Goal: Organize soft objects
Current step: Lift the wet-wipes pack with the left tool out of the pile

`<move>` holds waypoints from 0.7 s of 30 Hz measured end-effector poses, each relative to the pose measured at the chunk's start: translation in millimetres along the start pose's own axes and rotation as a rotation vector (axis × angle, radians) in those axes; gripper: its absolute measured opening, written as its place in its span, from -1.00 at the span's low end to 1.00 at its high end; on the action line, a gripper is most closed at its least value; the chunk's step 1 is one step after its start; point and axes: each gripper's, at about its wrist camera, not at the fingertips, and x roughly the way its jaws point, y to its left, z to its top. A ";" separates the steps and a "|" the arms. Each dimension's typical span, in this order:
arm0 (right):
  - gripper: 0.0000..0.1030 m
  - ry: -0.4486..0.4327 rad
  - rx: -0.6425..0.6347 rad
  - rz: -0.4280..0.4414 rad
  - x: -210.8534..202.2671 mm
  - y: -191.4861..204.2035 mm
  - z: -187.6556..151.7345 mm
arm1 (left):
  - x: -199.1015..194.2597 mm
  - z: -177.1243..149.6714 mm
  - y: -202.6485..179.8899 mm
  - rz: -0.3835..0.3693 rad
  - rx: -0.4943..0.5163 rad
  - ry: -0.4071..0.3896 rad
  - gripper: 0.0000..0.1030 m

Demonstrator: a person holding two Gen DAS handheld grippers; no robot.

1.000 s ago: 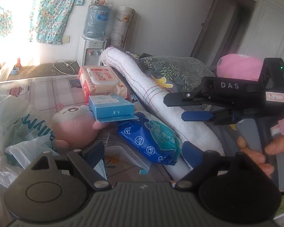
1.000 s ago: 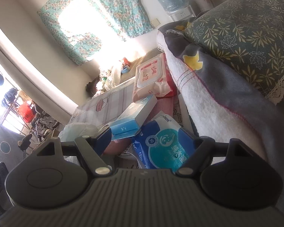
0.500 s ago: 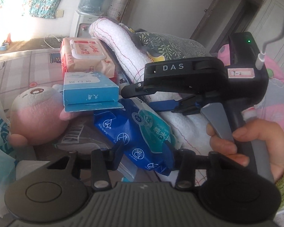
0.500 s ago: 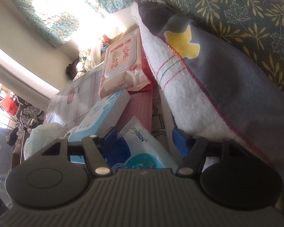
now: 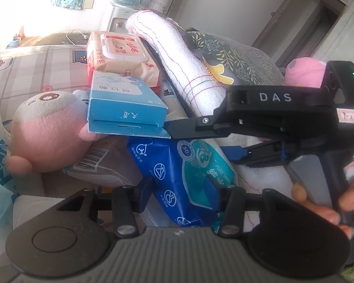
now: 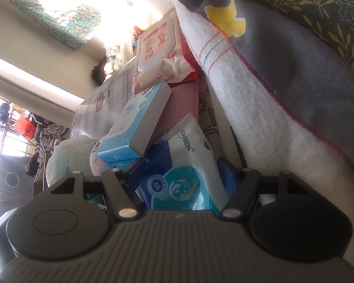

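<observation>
Both grippers' jaws wide astride blue wipes pack (image 5: pixel 186 176), towel (image 5: pixel 191 80) alongside.

The wet-wipes pack (image 5: pixel 186 172) was dark blue and teal with white icons. The small carton (image 5: pixel 125 108) was light blue. The plush toy (image 5: pixel 47 127) was pink and cream. The rolled towel (image 5: pixel 177 70) was white with coloured stitched lines. The pillow (image 6: pixel 318 7) bore a yellow leaf print on dark green.

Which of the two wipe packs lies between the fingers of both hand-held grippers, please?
The blue wipe pack, marked 30. The peach pack with the flip lid lies farther back, beyond the blue box.
</observation>
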 end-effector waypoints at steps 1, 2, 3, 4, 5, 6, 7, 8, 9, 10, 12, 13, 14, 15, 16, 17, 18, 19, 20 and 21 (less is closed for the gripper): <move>0.28 -0.010 0.002 0.007 -2.7 0.3 -2.7 | -1.4 0.5 -0.8 0.004 -0.009 -0.005 -0.01; 0.25 -0.016 0.004 0.012 -6.6 1.7 -5.6 | -3.5 0.9 -1.3 0.003 -0.018 -0.011 -0.01; 0.23 -0.027 0.006 0.017 -11.3 3.3 -8.3 | -6.4 0.8 -1.7 0.000 -0.024 -0.015 0.00; 0.17 -0.038 0.009 0.021 -16.6 4.7 -10.6 | -10.0 0.6 -2.8 -0.002 -0.023 -0.020 0.00; 0.11 -0.050 0.013 0.029 -22.6 5.9 -12.8 | -14.1 0.4 -4.4 -0.004 -0.019 -0.026 0.00; 0.08 -0.061 0.018 0.038 -27.5 7.0 -14.9 | -18.3 -0.2 -6.3 -0.005 -0.016 -0.027 0.00; 0.06 -0.071 0.033 0.055 -35.5 7.6 -18.6 | -22.7 -1.5 -8.2 -0.009 -0.016 -0.026 0.00; 0.05 -0.079 0.042 0.070 -42.6 8.0 -21.1 | -26.8 -2.8 -10.2 -0.013 -0.017 -0.024 0.00; 0.05 -0.090 0.045 0.079 -49.2 10.0 -25.1 | -33.0 -5.4 -14.4 -0.017 -0.013 -0.026 0.00; 0.05 -0.100 0.045 0.082 -55.9 12.9 -29.6 | -39.2 -7.5 -16.7 -0.019 -0.012 -0.033 0.00; 0.05 -0.120 0.046 0.089 -67.9 18.5 -40.3 | -56.1 -14.2 -20.1 -0.029 -0.016 -0.044 0.01; 0.05 -0.132 0.054 0.098 -77.6 19.1 -48.7 | -65.2 -17.7 -21.4 -0.035 -0.021 -0.049 0.01; 0.05 -0.141 0.064 0.108 -85.2 20.7 -56.4 | -73.0 -20.7 -22.5 -0.039 -0.023 -0.054 0.02; 0.05 -0.150 0.071 0.120 -91.7 23.3 -64.3 | -84.2 -26.1 -23.8 -0.044 -0.023 -0.060 0.02; 0.06 -0.157 0.081 0.134 -98.5 26.1 -73.5 | -92.9 -30.1 -24.6 -0.047 -0.020 -0.063 0.02; 0.06 -0.160 0.087 0.145 -103.7 28.2 -82.0 | -104.6 -36.6 -24.9 -0.052 -0.014 -0.068 0.02; 0.07 -0.164 0.089 0.162 -110.3 30.4 -93.5 | -115.1 -42.7 -24.0 -0.057 -0.016 -0.071 0.02; 0.08 -0.165 0.092 0.176 -114.9 33.0 -103.9 | -123.4 -48.5 -22.4 -0.064 -0.020 -0.067 0.02; 0.08 -0.161 0.101 0.189 -118.5 34.7 -114.7 | -132.6 -55.9 -20.1 -0.068 -0.025 -0.056 0.03; 0.08 -0.156 0.112 0.207 -120.6 35.7 -126.0 | -140.3 -63.3 -17.1 -0.071 -0.024 -0.048 0.05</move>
